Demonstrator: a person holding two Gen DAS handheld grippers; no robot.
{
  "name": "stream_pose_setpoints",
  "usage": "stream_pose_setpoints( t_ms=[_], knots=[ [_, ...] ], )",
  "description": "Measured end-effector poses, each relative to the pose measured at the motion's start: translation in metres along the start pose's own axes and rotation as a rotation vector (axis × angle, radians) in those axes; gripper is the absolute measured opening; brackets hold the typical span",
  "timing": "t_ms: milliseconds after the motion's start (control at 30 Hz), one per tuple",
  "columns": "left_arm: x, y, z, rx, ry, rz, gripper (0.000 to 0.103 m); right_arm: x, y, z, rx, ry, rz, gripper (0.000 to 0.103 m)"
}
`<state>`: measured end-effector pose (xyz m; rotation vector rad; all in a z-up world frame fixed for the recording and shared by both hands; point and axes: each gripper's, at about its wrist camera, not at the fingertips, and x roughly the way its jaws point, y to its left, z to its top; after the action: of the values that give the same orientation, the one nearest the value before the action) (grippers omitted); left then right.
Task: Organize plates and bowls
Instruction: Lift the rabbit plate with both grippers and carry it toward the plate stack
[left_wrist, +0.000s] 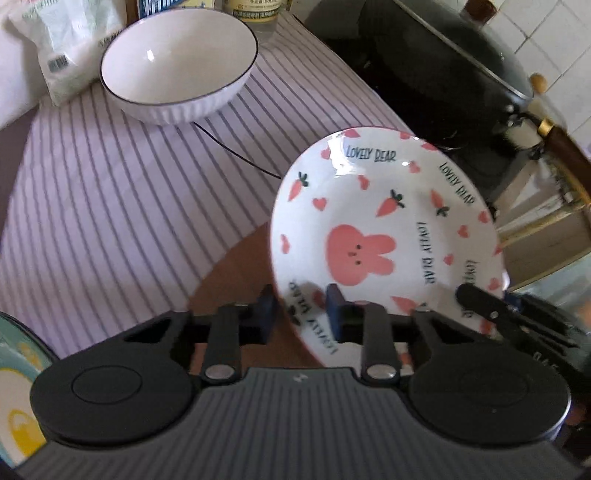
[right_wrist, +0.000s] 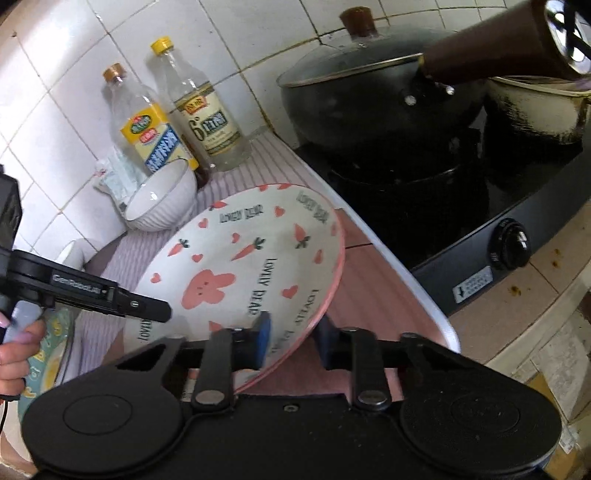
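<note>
A white plate with pink rabbit, carrots and hearts (left_wrist: 384, 236) is held tilted above the striped cloth; it also shows in the right wrist view (right_wrist: 243, 258). My left gripper (left_wrist: 301, 314) straddles its near-left rim, one blue pad on each face. My right gripper (right_wrist: 291, 339) straddles the opposite rim the same way; its finger shows in the left wrist view (left_wrist: 484, 302). Both look clamped on the rim. A white ribbed bowl (left_wrist: 177, 66) stands at the back of the cloth, also in the right wrist view (right_wrist: 162, 199).
A teal and yellow plate (left_wrist: 14, 369) lies at the near left. Two bottles (right_wrist: 207, 107) and a plastic bag (left_wrist: 62, 40) stand against the tiled wall. A black lidded wok (right_wrist: 376, 96) and a stove (right_wrist: 480, 258) are to the right.
</note>
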<state>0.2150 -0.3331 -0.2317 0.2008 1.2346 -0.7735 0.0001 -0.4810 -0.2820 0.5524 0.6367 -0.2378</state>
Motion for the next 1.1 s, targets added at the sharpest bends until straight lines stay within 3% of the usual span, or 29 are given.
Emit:
stream_pose_setpoints(
  t_ms=[133, 367, 467, 700, 1100],
  knots=[
    [0.001, 0.005, -0.001, -0.067, -0.004, -0.011, 0.023, 0.002, -0.007, 0.003, 0.047, 0.009, 0.019, 0.021],
    [0.002, 0.000, 0.004, -0.055, 0.024, 0.012, 0.023, 0.004, -0.006, 0.005, 0.081, 0.015, -0.002, 0.021],
    [0.000, -0.006, 0.004, -0.019, 0.031, 0.042, 0.023, 0.004, 0.000, 0.009, 0.033, 0.031, -0.031, 0.022],
    [-0.024, -0.010, -0.015, 0.038, 0.001, 0.078, 0.023, -0.001, 0.005, 0.013, -0.015, 0.060, 0.018, 0.022],
    [-0.082, -0.004, -0.052, 0.045, -0.039, 0.101, 0.023, -0.026, 0.032, 0.006, -0.060, 0.079, 0.098, 0.023]
  ],
)
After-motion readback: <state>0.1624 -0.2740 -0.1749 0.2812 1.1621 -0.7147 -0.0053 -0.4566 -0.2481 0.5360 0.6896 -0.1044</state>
